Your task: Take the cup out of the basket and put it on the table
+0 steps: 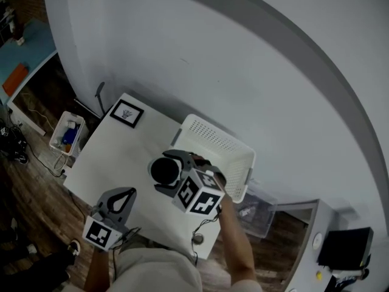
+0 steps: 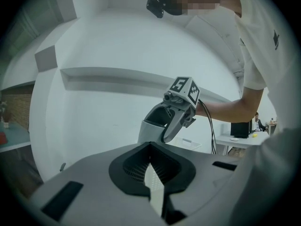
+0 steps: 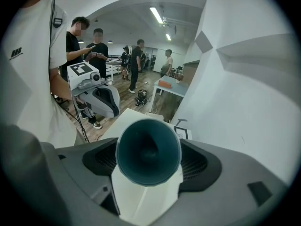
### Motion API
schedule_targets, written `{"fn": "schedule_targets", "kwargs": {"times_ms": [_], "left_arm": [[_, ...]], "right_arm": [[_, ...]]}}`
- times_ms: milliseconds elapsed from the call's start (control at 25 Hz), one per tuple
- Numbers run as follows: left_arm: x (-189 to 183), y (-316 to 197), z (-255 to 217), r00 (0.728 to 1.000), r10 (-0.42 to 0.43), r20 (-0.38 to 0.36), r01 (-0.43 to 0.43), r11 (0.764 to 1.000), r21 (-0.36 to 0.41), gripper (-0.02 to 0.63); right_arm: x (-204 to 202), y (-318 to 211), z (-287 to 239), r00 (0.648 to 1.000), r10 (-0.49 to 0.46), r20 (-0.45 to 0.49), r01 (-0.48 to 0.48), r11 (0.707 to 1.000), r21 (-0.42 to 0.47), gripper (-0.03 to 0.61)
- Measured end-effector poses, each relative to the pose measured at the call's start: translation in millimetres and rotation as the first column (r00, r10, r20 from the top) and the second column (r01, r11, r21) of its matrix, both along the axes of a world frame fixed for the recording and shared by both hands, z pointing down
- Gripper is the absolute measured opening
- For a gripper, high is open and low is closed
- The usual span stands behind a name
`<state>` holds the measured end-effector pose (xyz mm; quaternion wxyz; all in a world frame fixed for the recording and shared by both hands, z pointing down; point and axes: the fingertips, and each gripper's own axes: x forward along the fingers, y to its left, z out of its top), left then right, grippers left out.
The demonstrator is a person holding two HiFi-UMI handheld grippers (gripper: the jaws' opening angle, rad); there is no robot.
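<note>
Cup (image 3: pixel 147 150) is out of the basket (image 1: pixel 213 140) and sits between the jaws of the right gripper (image 1: pixel 162 171). The jaws stand wide w/ the pads against its sides, so that's a grip, not an empty spread. In the head view the cup hangs over the table (image 1: pixel 118 157) just off the basket's 8 o'clock corner, w/ the basket at approx 2 o'clock from it and bare tabletop toward 9 o'clock. Key relation for the set-down: the cup's long axis isn't vertical. Its teal mouth faces back along the jaws toward the gripper's own camera & upward, and the base points away toward 10 o'clock & down. My read is it needs tipping upright before the base meets the top. Can't tell if the base touches the table yet. The right forearm comes in from 5 o'clock, w/ the gripper body behind the cup at 4 o'clock. Left gripper (image 1: pixel 124 196) is low at 7 o'clock of the cup, well apart, jaws together on nothing, tips aimed to 1 o'clock. Of the 2 grippers, the right is the 1 on the job.
</note>
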<state>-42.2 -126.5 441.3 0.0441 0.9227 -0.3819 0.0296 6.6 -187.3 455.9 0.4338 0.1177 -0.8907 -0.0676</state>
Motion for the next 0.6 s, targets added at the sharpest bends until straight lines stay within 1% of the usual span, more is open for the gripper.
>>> {"fn": "schedule_targets", "kwargs": {"times_ms": [320, 600], "left_arm": [[-21, 6, 12, 0.998, -0.057, 0.000, 0.057, 0.998, -0.013, 0.002], [-41, 11, 26, 0.994, -0.107, -0.001, 0.107, 0.994, -0.030, 0.002]], "right_arm": [[-33, 10, 28, 0.998, -0.066, -0.010, 0.065, 0.997, -0.037, 0.391], [-60, 17, 56, 0.994, -0.104, -0.016, 0.103, 0.992, -0.076, 0.391]]}}
